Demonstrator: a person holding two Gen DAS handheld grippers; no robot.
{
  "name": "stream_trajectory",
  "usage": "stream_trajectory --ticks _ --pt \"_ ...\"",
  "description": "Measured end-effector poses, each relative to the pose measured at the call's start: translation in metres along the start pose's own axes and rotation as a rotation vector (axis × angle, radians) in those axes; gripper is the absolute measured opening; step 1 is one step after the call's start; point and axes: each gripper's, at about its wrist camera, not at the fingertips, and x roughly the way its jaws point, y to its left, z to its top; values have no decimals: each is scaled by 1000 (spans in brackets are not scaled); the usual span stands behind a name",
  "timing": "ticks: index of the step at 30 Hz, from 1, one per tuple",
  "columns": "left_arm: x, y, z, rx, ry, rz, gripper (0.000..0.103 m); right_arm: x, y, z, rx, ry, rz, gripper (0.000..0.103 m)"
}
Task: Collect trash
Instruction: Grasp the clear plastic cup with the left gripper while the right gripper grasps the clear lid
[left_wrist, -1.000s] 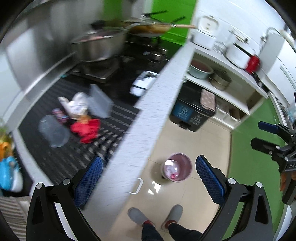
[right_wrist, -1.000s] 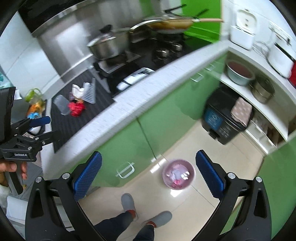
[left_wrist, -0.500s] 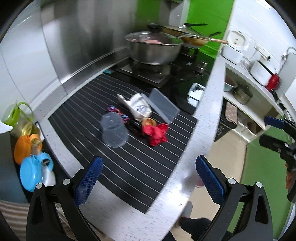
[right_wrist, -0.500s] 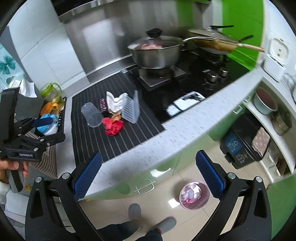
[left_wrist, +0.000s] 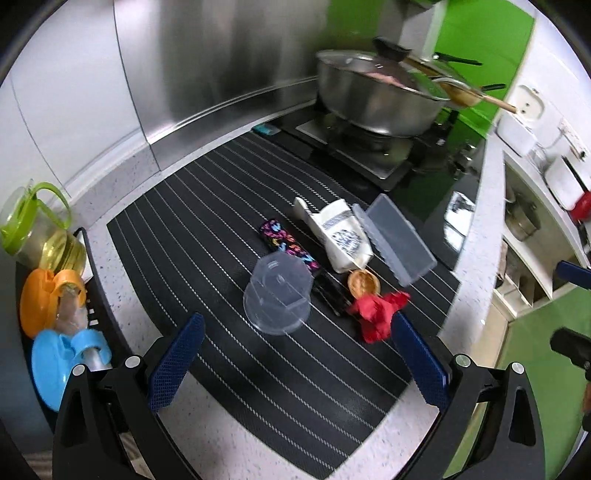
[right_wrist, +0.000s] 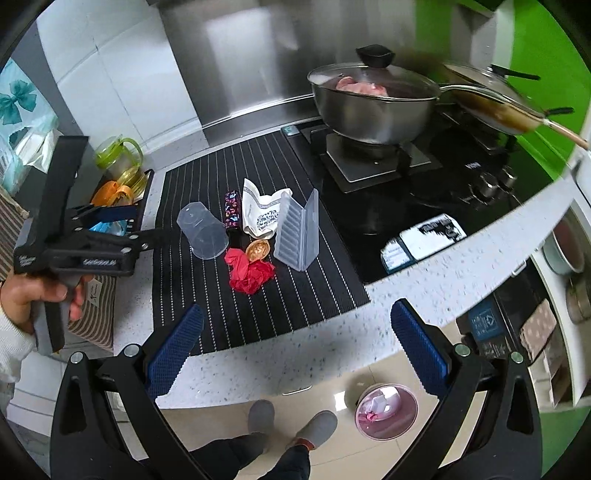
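Observation:
Trash lies on a black striped mat (left_wrist: 207, 229) (right_wrist: 258, 295): a clear plastic cup (left_wrist: 277, 295) (right_wrist: 203, 232) on its side, a crumpled red wrapper (left_wrist: 376, 314) (right_wrist: 249, 271), a white pouch (left_wrist: 341, 232) (right_wrist: 262, 216), a colourful wrapper (left_wrist: 286, 243) (right_wrist: 232, 208), a small brown shell-like piece (left_wrist: 364, 282) (right_wrist: 258, 250) and a clear plastic box (left_wrist: 395, 240) (right_wrist: 297, 234). My left gripper (left_wrist: 295, 365) (right_wrist: 122, 230) is open and empty above the mat's near edge, the cup just ahead. My right gripper (right_wrist: 295, 350) is open and empty over the counter edge. A pink-lined trash bin (right_wrist: 386, 410) stands on the floor below.
A steel pot (left_wrist: 376, 99) (right_wrist: 369, 103) and a pan (right_wrist: 491, 103) sit on the stove at the back right. A rack with bottles (left_wrist: 48, 291) (right_wrist: 118, 184) stands left of the mat. A dark bin (right_wrist: 487, 321) and shelves with bowls are at the right.
Both grippers have swung up from the floor and bin toward the counter. The left gripper has moved closer over the mat, so the trash fills more of its view.

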Motion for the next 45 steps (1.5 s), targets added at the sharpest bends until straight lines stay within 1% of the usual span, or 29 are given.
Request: stream_trajectory --ticks 5,11,12,13,17,18,19,24,30,37,42,43,45 --pt "26 11 11 -37 34 26 97 17 -8 12 -14 22 16 99" --pt "51 16 15 -59 69 17 96 34 -14 21 -18 42 33 99" --pt "53 16 15 -62 72 13 94 36 -15 22 -18 43 34 99" --pt "57 17 15 -63 78 6 86 38 -15 23 -16 44 35 99" --pt "67 15 15 -58 106 -9 68 47 -18 26 -12 56 41 99" --pt "68 15 14 -56 108 -9 60 49 -19 26 -12 58 43 99" --pt "69 16 14 -56 108 -7 54 50 -19 27 -12 60 44 99" --pt "67 16 14 -60 93 -16 53 59 -20 31 -13 62 45 99" --pt "51 18 14 -69 56 -10 52 76 -19 43 -21 67 46 99" --pt "34 19 13 -80 19 2 52 107 -23 55 -40 89 25 99" --pt "26 21 12 -98 1 2 52 134 -32 61 -31 122 36 99" --pt "26 22 12 -101 0 3 52 138 -33 61 -31 127 40 99" --pt "26 23 11 -108 1 3 52 149 -34 62 -38 150 50 82"
